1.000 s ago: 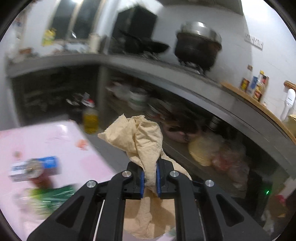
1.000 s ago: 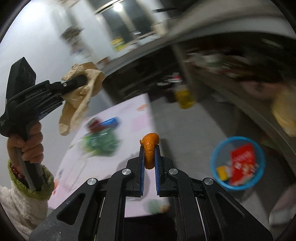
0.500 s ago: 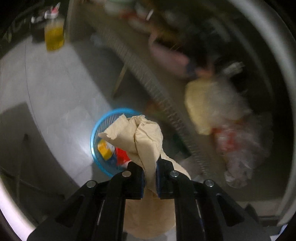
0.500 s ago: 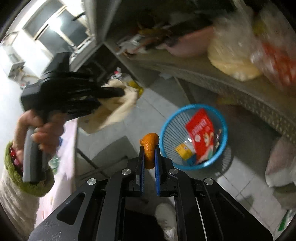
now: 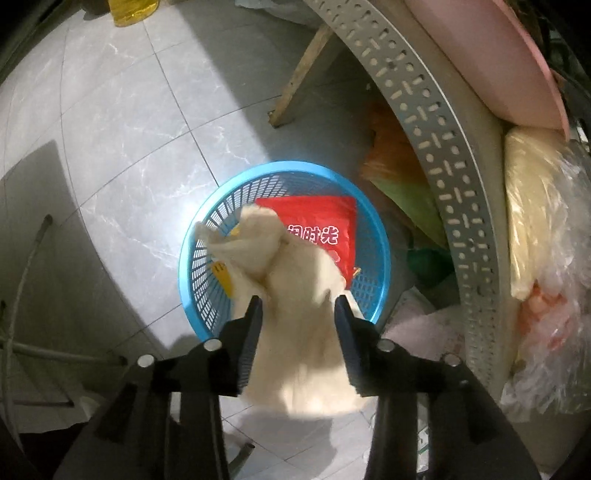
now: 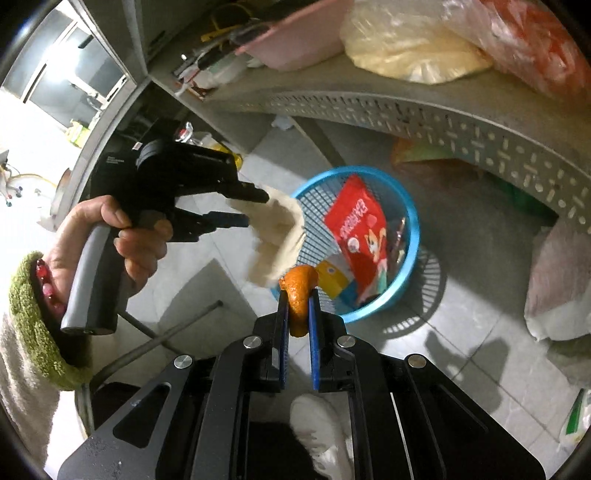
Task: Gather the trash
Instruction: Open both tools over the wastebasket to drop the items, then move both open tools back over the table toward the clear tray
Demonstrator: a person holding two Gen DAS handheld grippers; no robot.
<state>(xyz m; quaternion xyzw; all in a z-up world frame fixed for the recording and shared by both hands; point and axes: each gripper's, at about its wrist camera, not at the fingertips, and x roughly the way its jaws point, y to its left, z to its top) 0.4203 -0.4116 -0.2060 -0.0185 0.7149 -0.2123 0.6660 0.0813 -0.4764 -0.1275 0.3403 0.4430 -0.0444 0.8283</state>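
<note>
Basket (image 5: 380, 236) was set on floor (image 5: 122, 155), just before shelf edge (image 5: 443, 162) at 2 o'clock. Packet (image 5: 325, 221) was leant inside basket. Crumpled paper (image 5: 295, 295) was hung above basket's 7 o'clock rim. Bottle (image 5: 133, 9) was stood at 11 o'clock, well apart. Bags (image 5: 543, 236) were piled on shelf, 3 o'clock.

A grey perforated metal shelf (image 5: 443, 155) curves across the tiled floor (image 5: 122, 122), carrying a pink basin (image 5: 498, 62) near its edge and clear plastic bags of pale yellow stuff (image 5: 535, 206) just beside it. Under the shelf lie an orange and green bag (image 5: 399, 173) and a slanting wooden leg (image 5: 299, 85). A yellow bottle (image 5: 133, 9) stands on the floor, well apart.
</note>
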